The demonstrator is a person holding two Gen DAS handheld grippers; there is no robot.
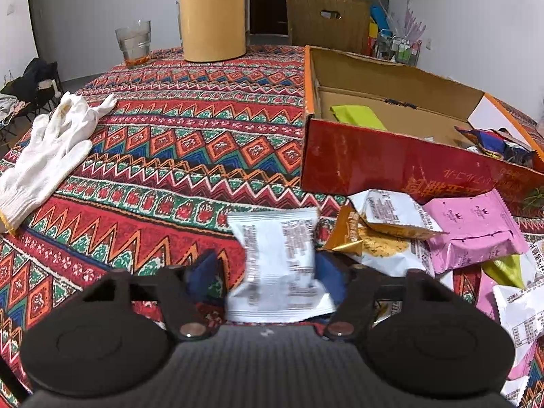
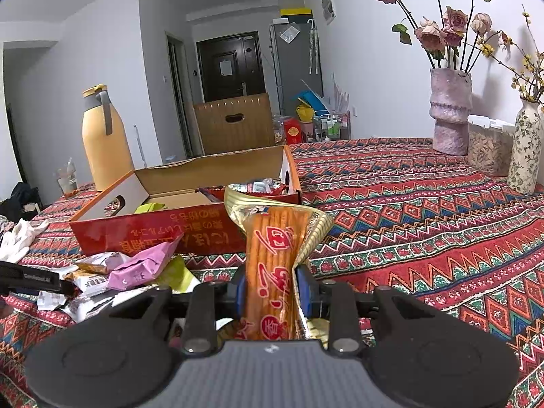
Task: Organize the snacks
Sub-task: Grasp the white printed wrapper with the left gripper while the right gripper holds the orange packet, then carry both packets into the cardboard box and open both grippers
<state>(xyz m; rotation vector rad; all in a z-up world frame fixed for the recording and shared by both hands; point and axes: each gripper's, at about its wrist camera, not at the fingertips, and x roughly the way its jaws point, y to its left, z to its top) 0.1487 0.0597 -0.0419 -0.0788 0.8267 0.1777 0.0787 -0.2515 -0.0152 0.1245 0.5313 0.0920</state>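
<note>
The left gripper (image 1: 270,272) sits wide around a white packet (image 1: 280,265), barely pinching; it may slip. The right gripper (image 2: 272,289) clamps the stick pack (image 2: 272,272) near the box (image 2: 163,234).

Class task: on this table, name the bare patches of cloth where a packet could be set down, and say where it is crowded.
Free: the cloth between the white gloves, the glass and the red box; also the stretch right of the box toward the pink vase. Crowded: the snack pile in front of the box. Both tools hold packets.
</note>
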